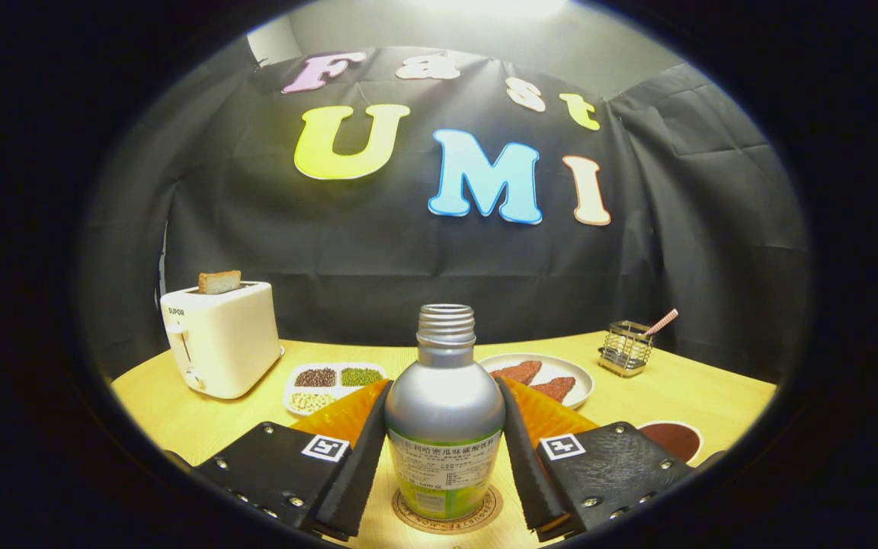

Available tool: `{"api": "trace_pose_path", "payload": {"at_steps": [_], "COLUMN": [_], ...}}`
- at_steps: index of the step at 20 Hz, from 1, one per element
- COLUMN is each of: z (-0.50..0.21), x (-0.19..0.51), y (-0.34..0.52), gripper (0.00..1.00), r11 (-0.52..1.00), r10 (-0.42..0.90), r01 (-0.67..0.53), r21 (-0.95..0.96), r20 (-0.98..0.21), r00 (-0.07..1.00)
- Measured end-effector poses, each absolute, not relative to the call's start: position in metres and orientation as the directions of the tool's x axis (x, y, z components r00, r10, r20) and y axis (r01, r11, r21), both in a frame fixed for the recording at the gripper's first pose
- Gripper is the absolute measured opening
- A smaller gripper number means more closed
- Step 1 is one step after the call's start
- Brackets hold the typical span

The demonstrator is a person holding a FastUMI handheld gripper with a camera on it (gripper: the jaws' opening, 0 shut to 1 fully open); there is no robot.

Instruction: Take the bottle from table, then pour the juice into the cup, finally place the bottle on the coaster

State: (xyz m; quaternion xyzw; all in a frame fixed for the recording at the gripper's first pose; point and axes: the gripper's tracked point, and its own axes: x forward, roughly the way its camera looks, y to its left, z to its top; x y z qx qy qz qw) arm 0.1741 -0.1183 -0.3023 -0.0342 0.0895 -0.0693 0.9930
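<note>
Between fingers (444,457): bottle (444,427) upright on coaster (447,517) | fingers flank it, contact unclear

The bottle (444,415) stands on the coaster (447,512) between the gripper (445,457) fingers, which sit close beside it, with the toaster (219,339) far left and plate (581,381) behind.

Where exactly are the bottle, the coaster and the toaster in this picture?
bottle (444,412): gripper view, silver shoulder, between the fingers.
coaster (485,512): gripper view, rim showing under the bottle.
toaster (229,339): gripper view, front face.
</note>
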Motion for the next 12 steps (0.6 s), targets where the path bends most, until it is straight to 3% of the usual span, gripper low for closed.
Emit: {"api": "trace_pose_path", "payload": {"at_steps": [4,6,12], "z": [-0.291,-0.265,-0.171], "x": [0.171,0.164,0.132], "y": [-0.103,-0.103,-0.123], "gripper": [0.81,1.0,0.99], "r11": [0.994,0.996,0.994], "r10": [-0.088,-0.072,-0.111], "r01": [0.079,0.068,0.11], "r21": [-0.07,-0.051,0.018], "r20": [-0.134,-0.08,0.073], "r00": [0.987,0.994,0.991]}}
